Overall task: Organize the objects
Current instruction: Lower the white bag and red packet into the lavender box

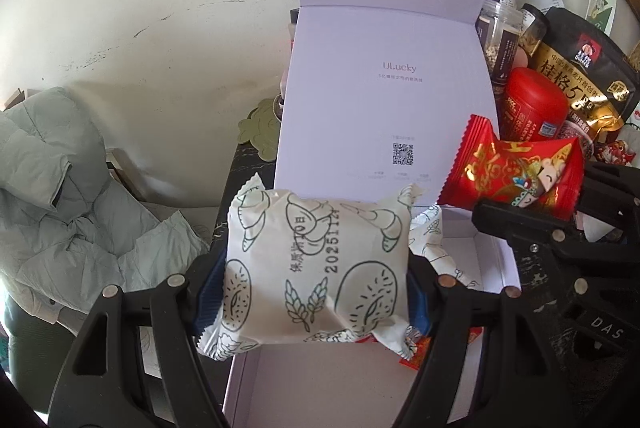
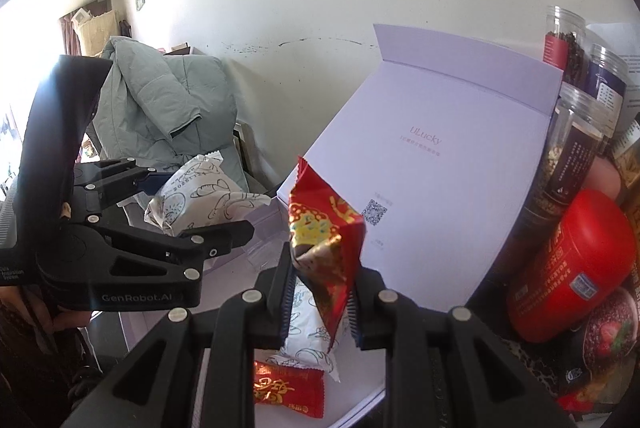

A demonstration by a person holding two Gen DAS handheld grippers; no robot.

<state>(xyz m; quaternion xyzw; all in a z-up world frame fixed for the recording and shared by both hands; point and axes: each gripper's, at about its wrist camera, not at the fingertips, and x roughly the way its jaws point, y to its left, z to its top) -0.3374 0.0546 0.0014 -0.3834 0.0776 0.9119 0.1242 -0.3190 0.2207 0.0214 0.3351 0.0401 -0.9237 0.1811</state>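
A white snack packet (image 1: 316, 268) printed with line drawings sits crosswise between the pads of my left gripper (image 1: 312, 292), which is shut on it above the open lilac box (image 1: 320, 380). The box lid (image 1: 384, 88) stands up behind it. My right gripper (image 2: 320, 300) is shut on a red and gold snack packet (image 2: 324, 240), also over the box. Another white packet (image 2: 308, 328) and another red packet (image 2: 288, 388) lie on the box floor. Each gripper shows in the other's view: the left gripper (image 2: 200, 204) with its white packet (image 2: 200, 196), the right gripper (image 1: 540, 192) with its red packet (image 1: 516, 168).
Right of the box stand clear plastic jars (image 1: 496, 32), a red tin (image 1: 532, 104) and a black and gold oats bag (image 1: 580, 68). A grey-green padded jacket (image 1: 60, 188) lies heaped at the left. A white wall rises behind the lid.
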